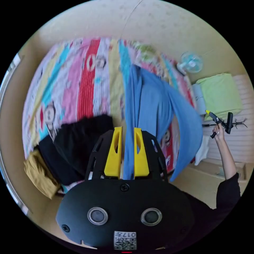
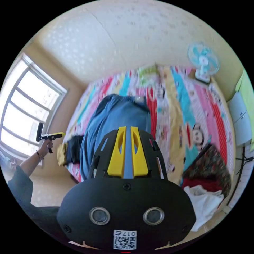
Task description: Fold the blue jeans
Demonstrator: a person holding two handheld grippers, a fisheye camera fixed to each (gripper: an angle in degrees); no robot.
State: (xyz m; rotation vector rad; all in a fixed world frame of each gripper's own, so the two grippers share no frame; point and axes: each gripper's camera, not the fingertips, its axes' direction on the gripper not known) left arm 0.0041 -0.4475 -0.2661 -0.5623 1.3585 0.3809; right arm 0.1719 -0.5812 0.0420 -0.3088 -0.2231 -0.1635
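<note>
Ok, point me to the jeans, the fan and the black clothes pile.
jeans [image 1: 153, 105], left gripper view, on the spread blue cloth above the jaws.
fan [image 2: 203, 59], right gripper view, on the round blade guard.
black clothes pile [image 1: 76, 143], left gripper view, on the top of the heap.

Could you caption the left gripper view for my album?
Left gripper clamps blue jeans lifted above a striped cartoon bedsheet.
</note>
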